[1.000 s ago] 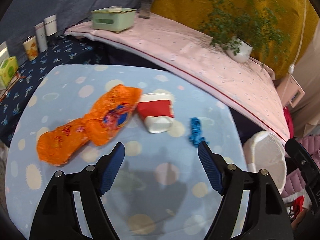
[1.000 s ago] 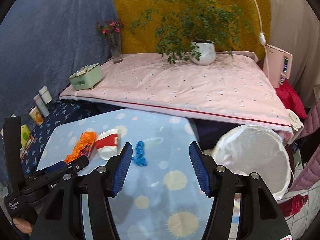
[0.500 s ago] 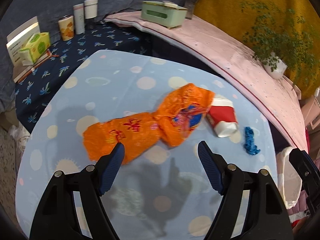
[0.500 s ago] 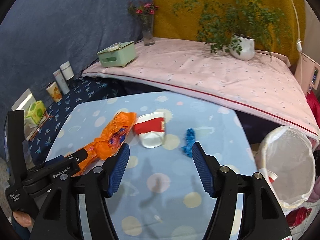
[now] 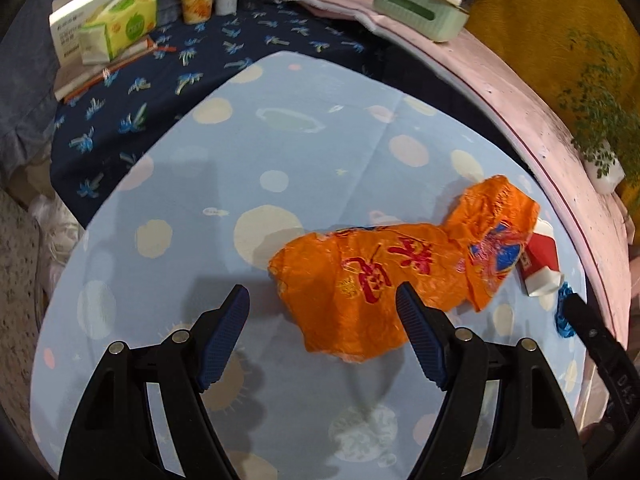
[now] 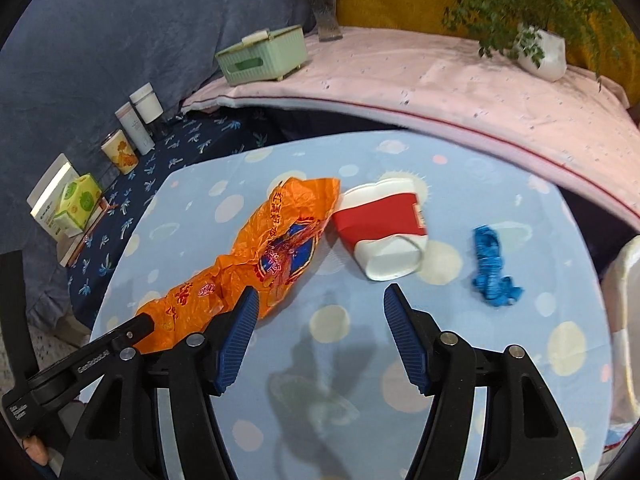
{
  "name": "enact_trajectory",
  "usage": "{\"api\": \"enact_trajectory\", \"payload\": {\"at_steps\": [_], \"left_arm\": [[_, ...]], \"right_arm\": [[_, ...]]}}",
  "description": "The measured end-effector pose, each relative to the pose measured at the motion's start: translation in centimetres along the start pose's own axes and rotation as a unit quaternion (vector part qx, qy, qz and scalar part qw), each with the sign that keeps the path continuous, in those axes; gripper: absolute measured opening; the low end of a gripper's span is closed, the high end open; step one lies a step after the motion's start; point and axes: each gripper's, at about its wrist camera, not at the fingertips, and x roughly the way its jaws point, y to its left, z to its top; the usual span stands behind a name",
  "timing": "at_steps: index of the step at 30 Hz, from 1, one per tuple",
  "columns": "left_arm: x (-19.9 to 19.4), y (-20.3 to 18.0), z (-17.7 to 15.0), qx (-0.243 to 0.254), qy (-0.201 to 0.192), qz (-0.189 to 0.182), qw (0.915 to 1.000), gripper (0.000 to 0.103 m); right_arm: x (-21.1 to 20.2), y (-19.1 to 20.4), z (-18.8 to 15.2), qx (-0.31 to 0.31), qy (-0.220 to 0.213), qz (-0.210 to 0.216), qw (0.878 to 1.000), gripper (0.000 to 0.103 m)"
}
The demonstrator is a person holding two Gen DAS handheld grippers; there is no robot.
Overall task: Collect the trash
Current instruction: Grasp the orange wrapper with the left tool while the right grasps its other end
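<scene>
Down on the left wrist view, the left gripper (image 5: 322,308) hangs open above the table (image 5: 320,152), the orange wrapper (image 5: 392,276) at 2 o'clock. Over on the right wrist view, the right gripper (image 6: 318,312) gapes empty; crushed red cup (image 6: 382,226) at 1 o'clock, blue scrap (image 6: 492,268) at 3.

On the table I count three pieces of trash: one crumpled orange wrapper (image 6: 256,256), one red-and-white paper cup (image 6: 382,226) on its side, and one blue scrap (image 6: 492,266). Along the dark cloth stand three cylindrical containers (image 6: 134,128) and one tissue box (image 6: 78,206). On the pink cover I see one green box (image 6: 262,56), one potted plant (image 6: 540,52) and one flower vase (image 6: 328,16).
</scene>
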Motion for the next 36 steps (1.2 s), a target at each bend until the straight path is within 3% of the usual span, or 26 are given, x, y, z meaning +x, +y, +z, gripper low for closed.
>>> {"api": "enact_trajectory", "payload": {"at_steps": [7, 9, 11, 13, 15, 18, 19, 21, 28, 36], "left_arm": [[3.2, 1.5, 0.6, -0.049, 0.047, -0.038, 0.997, 0.072], [3.5, 1.6, 0.7, -0.054, 0.044, -0.044, 0.9966, 0.071], [3.6, 1.2, 0.7, -0.047, 0.045, -0.052, 0.9965, 0.065], [3.6, 0.8, 0.8, -0.04, 0.045, -0.058, 0.9965, 0.056], [3.7, 0.3, 0.7, -0.031, 0.049, -0.069, 0.9959, 0.035], [3.8, -0.5, 0.6, -0.019, 0.054, -0.078, 0.9953, 0.016], [3.7, -0.8, 0.5, -0.014, 0.053, -0.077, 0.9955, 0.013], [3.3, -1.1, 0.3, -0.007, 0.049, -0.081, 0.9955, 0.012], [-0.3, -3.4, 0.0, 0.02, 0.02, -0.099, 0.9947, 0.011], [-4.9, -8.3, -1.3, 0.073, -0.011, -0.129, 0.9889, 0.011]], "right_arm": [[5.1, 0.8, 1.0, 0.014, 0.023, 0.002, 1.0, 0.063], [6.3, 1.0, 1.2, 0.017, 0.028, 0.003, 0.999, 0.063], [7.4, 1.2, 1.3, 0.019, 0.035, 0.004, 0.999, 0.062], [8.2, 1.4, 1.3, 0.02, 0.039, 0.007, 0.999, 0.056], [8.8, 1.6, 1.3, 0.018, 0.042, 0.01, 0.999, 0.037], [9.1, 2.0, 1.0, 0.013, 0.048, 0.016, 0.999, 0.012], [9.0, 2.0, 0.9, 0.011, 0.047, 0.016, 0.999, 0.009], [8.4, 2.1, 0.8, 0.01, 0.041, 0.019, 0.999, 0.004], [3.7, 1.2, 1.6, 0.018, -0.004, 0.025, 1.0, 0.003], [-3.3, -1.7, 2.3, 0.024, -0.066, -0.01, 0.997, 0.003]]}}
